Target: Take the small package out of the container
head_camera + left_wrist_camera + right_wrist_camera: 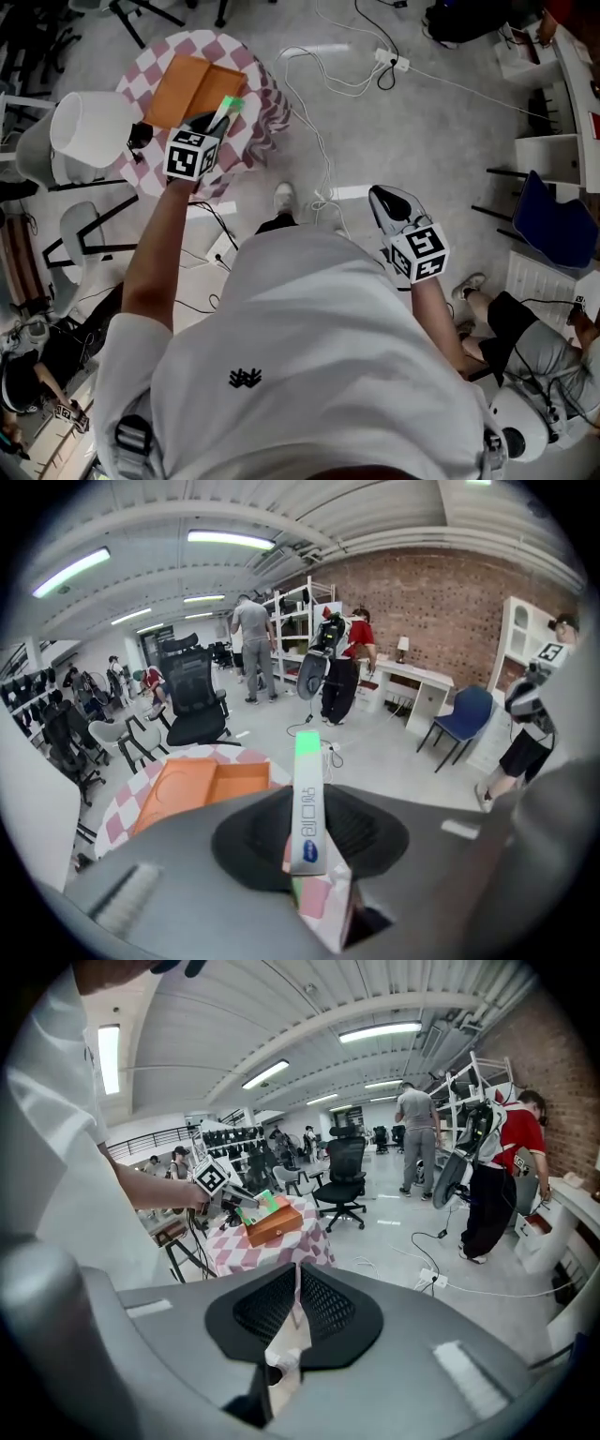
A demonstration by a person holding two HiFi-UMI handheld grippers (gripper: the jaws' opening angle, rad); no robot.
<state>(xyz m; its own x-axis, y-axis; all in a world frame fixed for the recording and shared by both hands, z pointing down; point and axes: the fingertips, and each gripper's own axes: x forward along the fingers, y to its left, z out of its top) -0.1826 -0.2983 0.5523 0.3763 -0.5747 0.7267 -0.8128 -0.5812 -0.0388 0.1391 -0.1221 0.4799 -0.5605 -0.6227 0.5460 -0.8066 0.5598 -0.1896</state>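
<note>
An orange container lies on a round table with a pink-and-white checked cloth. Just above the container my left gripper is shut on a slim white package with a green end. In the left gripper view the package stands upright between the jaws of the left gripper, with the container below and behind it. My right gripper hangs over the floor, right of the table. Its jaws meet with nothing between them. The right gripper view shows the container and package at a distance.
A white chair stands left of the table. Cables and a power strip lie on the floor beyond it. A blue chair and a seated person are at the right. A black office chair stands behind the table.
</note>
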